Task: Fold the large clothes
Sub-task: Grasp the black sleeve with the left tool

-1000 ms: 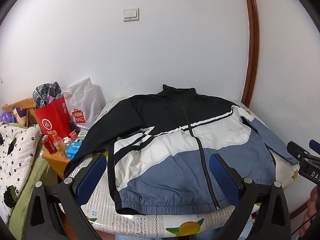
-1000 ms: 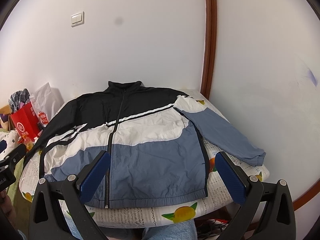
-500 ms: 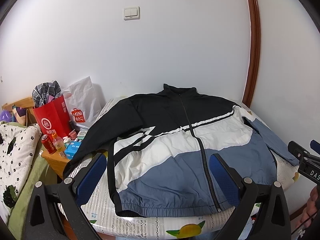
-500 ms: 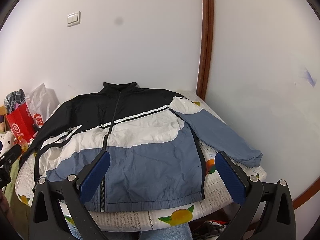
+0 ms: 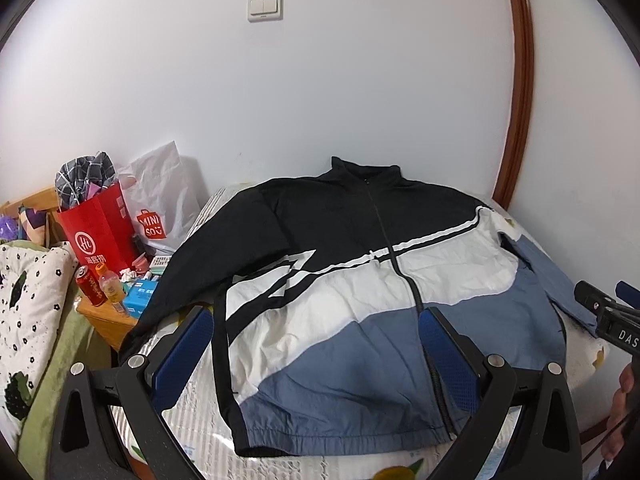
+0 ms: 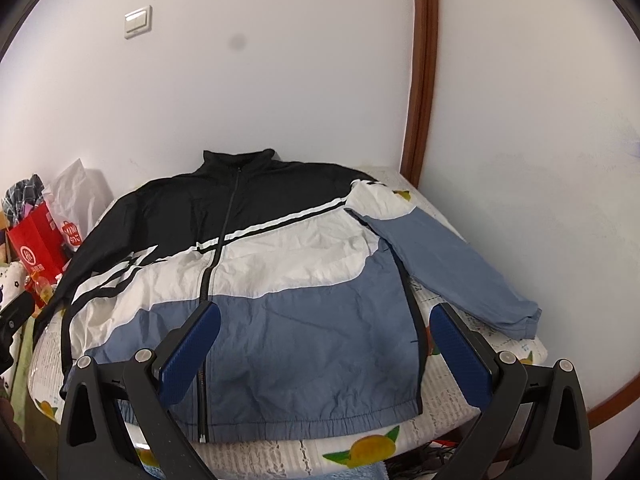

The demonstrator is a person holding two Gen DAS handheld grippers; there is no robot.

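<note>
A black, white and blue zip jacket [image 5: 340,292] lies flat, front up, on a small table with a fruit-print cloth [image 5: 192,436]; collar toward the wall. It also shows in the right wrist view [image 6: 280,280]. Its blue right sleeve [image 6: 452,268] lies spread toward the table's right edge; its black left sleeve [image 5: 200,264] runs down the left side. My left gripper [image 5: 316,344] is open and empty above the hem's left half. My right gripper [image 6: 324,344] is open and empty above the hem's right half. The right gripper's tip [image 5: 604,312] shows at the left wrist view's right edge.
A white wall stands close behind the table, with a brown wooden trim [image 6: 420,80] at the right. Left of the table is a wooden stand [image 5: 108,316] with a red paper bag [image 5: 100,232], a white bag, a can and bottles. A spotted quilt [image 5: 24,300] lies far left.
Both grippers have moved a little forward and down toward the jacket; the right view has shifted rightward. The jacket has not moved.
</note>
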